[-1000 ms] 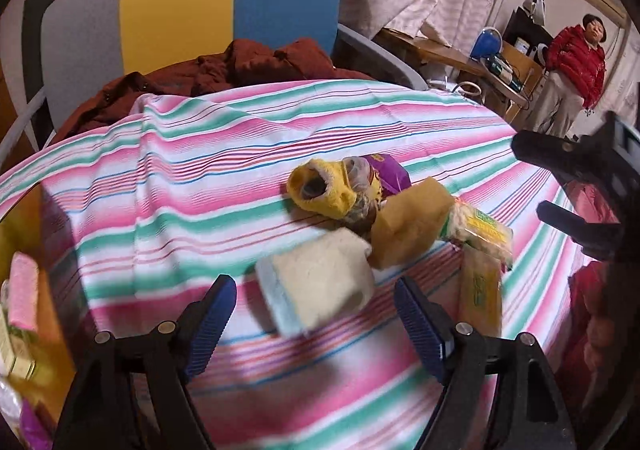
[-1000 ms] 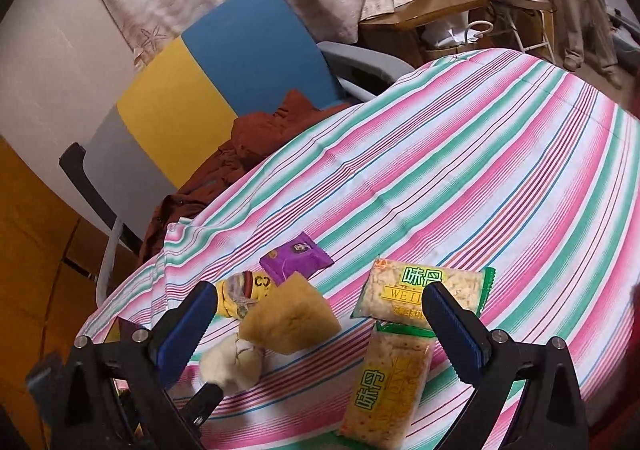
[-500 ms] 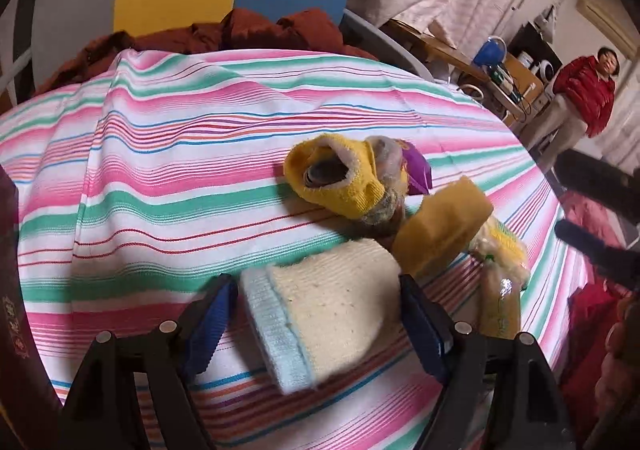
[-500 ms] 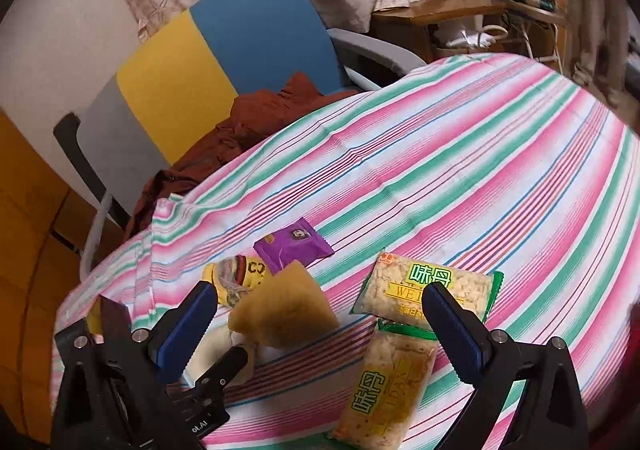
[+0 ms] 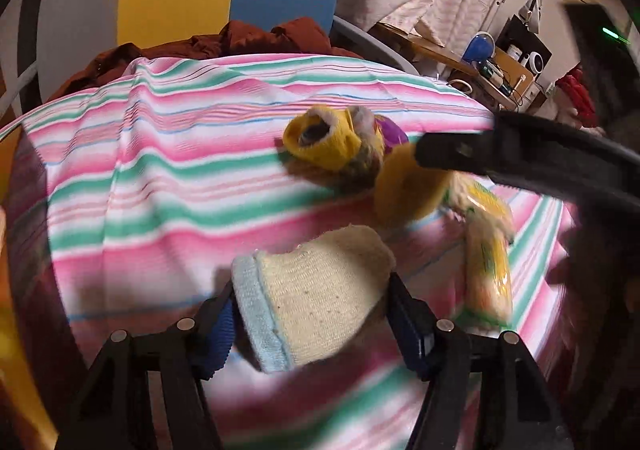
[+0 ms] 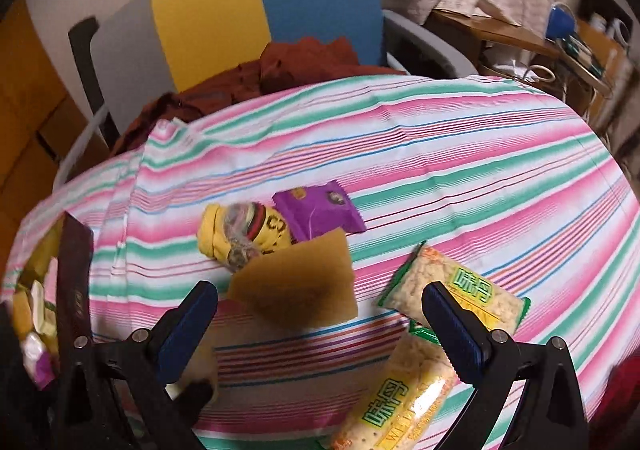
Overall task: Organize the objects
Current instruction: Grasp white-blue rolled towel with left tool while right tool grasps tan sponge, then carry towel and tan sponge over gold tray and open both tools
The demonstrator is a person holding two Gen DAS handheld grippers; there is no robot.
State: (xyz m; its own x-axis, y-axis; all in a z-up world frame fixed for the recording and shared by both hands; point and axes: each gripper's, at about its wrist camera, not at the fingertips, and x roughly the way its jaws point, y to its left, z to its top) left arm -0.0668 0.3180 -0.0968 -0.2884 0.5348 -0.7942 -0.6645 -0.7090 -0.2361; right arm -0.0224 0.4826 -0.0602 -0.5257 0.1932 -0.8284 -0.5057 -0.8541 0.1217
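**Cream sock clamped by left gripper; right gripper spread above the pile**

Left wrist view: The left gripper [image 5: 312,314] is seen closed on a cream knitted sock with a pale blue cuff [image 5: 316,302], which is pinched between the blue pads [image 5: 220,334] just above the pink, green and white striped cloth covering the worktop [image 5: 160,178]. Beyond it, a rolled yellow sock [image 5: 320,142] is noted lying against a mustard-yellow square sponge [image 5: 408,190]. Two clear snack packets with yellow and green print [image 5: 488,258] are recorded at the right. A black finger of the right gripper [image 5: 520,166] crosses the upper right. The picture is blurred.

Right wrist view: The right gripper [image 6: 320,322] is held with jaws wide apart and nothing between them, above the sponge [image 6: 300,290]. The yellow sock [image 6: 240,234] and a purple foil sachet [image 6: 320,214] are touching behind it. The snack packets [image 6: 452,290] lie at the right, one partly under the right finger. A chair with grey, yellow and blue back panels [image 6: 260,2] stands behind the worktop, with a rust-brown garment [image 6: 280,70] on it.
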